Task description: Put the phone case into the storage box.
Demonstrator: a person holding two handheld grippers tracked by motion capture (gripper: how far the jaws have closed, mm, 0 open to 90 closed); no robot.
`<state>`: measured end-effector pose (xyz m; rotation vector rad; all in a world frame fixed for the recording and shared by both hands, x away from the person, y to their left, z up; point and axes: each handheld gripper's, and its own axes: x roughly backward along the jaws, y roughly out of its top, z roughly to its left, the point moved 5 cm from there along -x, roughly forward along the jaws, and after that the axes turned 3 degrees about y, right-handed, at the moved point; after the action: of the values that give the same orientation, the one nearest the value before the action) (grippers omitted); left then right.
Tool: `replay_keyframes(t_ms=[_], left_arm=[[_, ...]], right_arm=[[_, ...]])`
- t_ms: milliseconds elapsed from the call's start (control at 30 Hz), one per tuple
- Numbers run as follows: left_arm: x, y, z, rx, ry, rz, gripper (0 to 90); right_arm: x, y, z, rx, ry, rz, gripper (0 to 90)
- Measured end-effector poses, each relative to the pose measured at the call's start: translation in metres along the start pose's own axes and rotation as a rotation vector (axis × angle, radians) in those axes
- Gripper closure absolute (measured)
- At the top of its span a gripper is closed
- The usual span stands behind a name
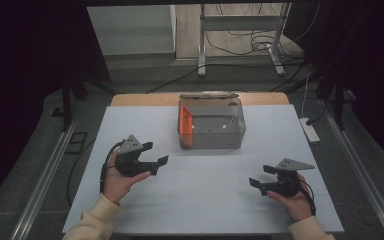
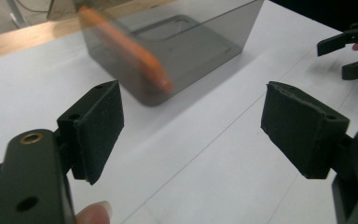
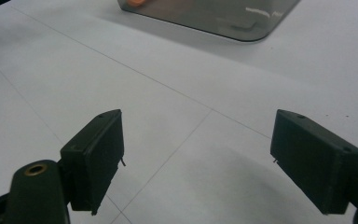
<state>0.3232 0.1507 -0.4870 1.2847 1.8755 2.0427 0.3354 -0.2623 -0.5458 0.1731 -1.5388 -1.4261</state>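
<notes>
We hold both grippers unclenched and empty over the white table (image 1: 145, 215): the left gripper (image 1: 156, 155) near left, the right gripper (image 1: 258, 177) near right. The smoky clear box (image 1: 211, 125) stands at the far centre with its lid (image 1: 209, 95) lying behind it. An orange flat thing (image 1: 184, 124) leans upright against its left wall. We risk nudging that light box askew, or tipping the orange piece flat, if a jaw clips the rim.

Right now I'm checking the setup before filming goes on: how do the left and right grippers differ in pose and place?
The left gripper sits farther up the table, nearer the box; the right gripper sits lower, nearer the person's edge. The left gripper's jaws point right toward the middle; the right gripper's point left. Both are open with nothing between the jaws, each in a hand.
</notes>
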Motion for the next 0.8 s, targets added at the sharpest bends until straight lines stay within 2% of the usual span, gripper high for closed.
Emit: replay_keyframes(t_ms=[333, 433, 500, 633, 800], left_arm=[[0.009, -0.044, 0.018, 0.058, 0.045, 0.016, 20.5], [0.013, -0.053, 0.018, 0.077, 0.04, 0.022, 20.5], [0.015, -0.06, 0.018, 0.077, 0.042, 0.031, 20.6], [0.017, -0.072, 0.017, 0.051, 0.083, 0.039, 20.7], [0.018, -0.077, 0.018, 0.058, 0.08, 0.044, 20.7]], right_arm=[[-0.001, -0.001, 0.001, 0.002, 0.004, 0.009, 17.5], [-0.002, -0.001, 0.002, 0.004, 0.005, 0.011, 17.5], [-0.002, -0.001, 0.003, 0.005, 0.011, 0.01, 17.5], [-0.003, -0.001, 0.003, 0.009, 0.016, 0.012, 17.4], [-0.001, 0.002, 0.004, 0.023, 0.016, -0.006, 17.6]])
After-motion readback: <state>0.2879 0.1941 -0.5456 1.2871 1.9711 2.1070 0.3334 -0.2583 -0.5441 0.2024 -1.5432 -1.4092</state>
